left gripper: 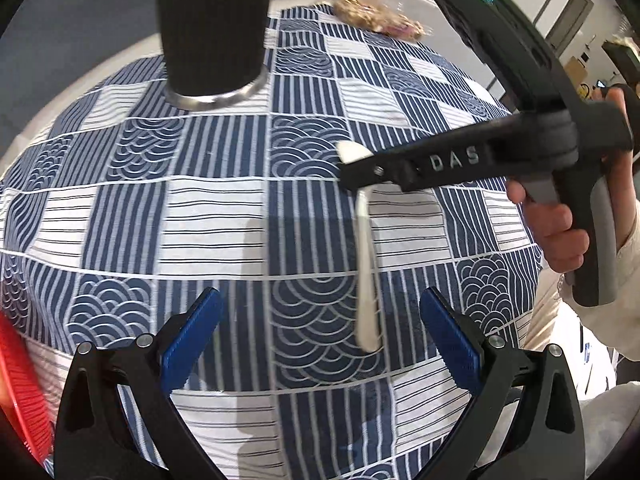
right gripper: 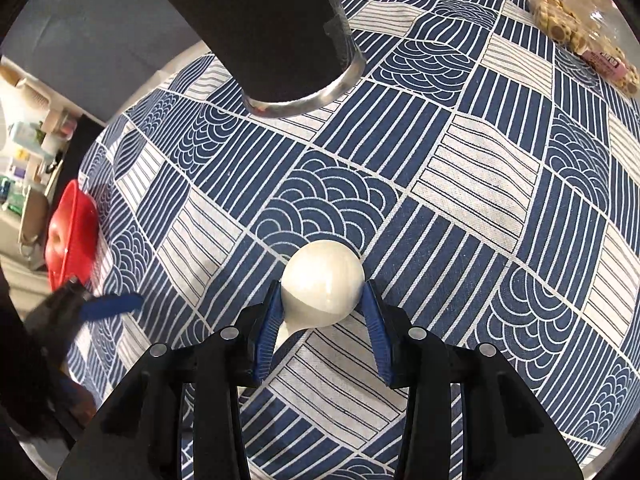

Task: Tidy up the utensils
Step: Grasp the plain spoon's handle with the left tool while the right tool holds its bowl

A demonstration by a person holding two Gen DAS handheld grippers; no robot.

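The right tongs [right gripper: 322, 312] are clamped on the bowl of a white spoon [right gripper: 322, 288], one blue pad pressing each side of it. Seen from the left wrist, the spoon's handle [left gripper: 366, 276] hangs down from those tongs, above the bench, with its tip low over the cloth. The left tongs [left gripper: 320, 344] stand wide apart with nothing between them, close beside the handle's lower end. A bare hand [left gripper: 560, 232] holds the right tool's grip. Beneath lies a blue-and-white patterned tablecloth [right gripper: 460, 184] covering the bench. A tall black holder [right gripper: 264, 32] with a metal rim at its foot stands further back, a red dish [right gripper: 70, 232] sits at the left edge, and a clear pack of biscuits [right gripper: 576, 28] lies at the far right.
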